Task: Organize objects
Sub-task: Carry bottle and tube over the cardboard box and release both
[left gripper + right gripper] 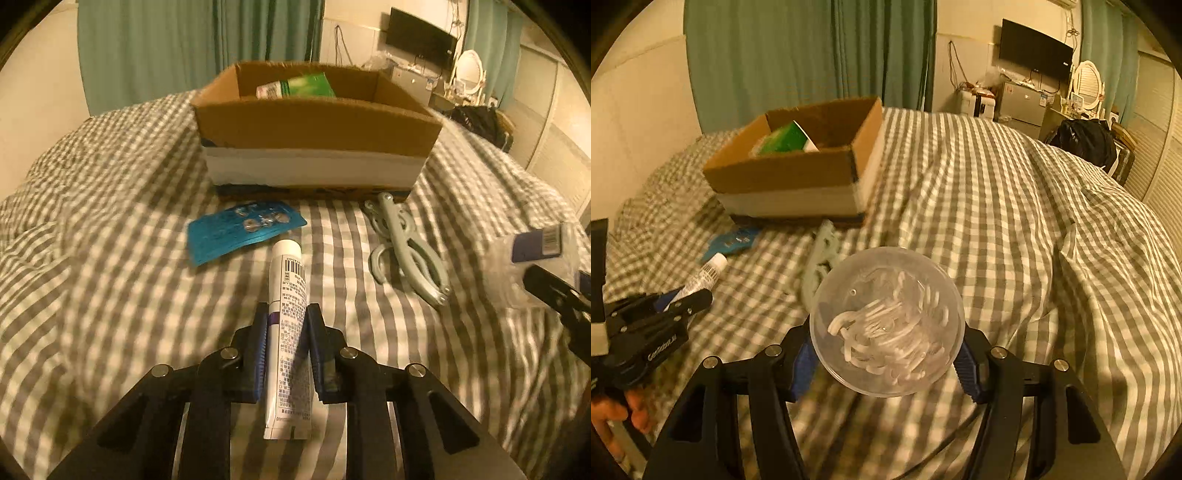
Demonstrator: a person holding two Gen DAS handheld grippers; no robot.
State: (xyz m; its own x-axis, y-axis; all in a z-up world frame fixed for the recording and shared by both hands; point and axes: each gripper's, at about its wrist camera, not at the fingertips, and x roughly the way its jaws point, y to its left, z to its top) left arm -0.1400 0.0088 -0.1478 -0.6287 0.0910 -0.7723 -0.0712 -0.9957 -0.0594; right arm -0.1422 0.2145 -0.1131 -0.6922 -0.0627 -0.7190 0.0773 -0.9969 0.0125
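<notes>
My left gripper is shut on a white tube with small print and a barcode; the tube points away from me over the checked bedspread. In the right wrist view the same left gripper holds the tube low at the left. My right gripper is shut on a clear round tub full of white plastic pieces, held above the bed. An open cardboard box stands beyond, with a green package inside.
A blue blister pack lies in front of the box, left of the tube. A pale green folding hanger lies to the right. A hand grips the left tool. The bedspread stretches rumpled to the right.
</notes>
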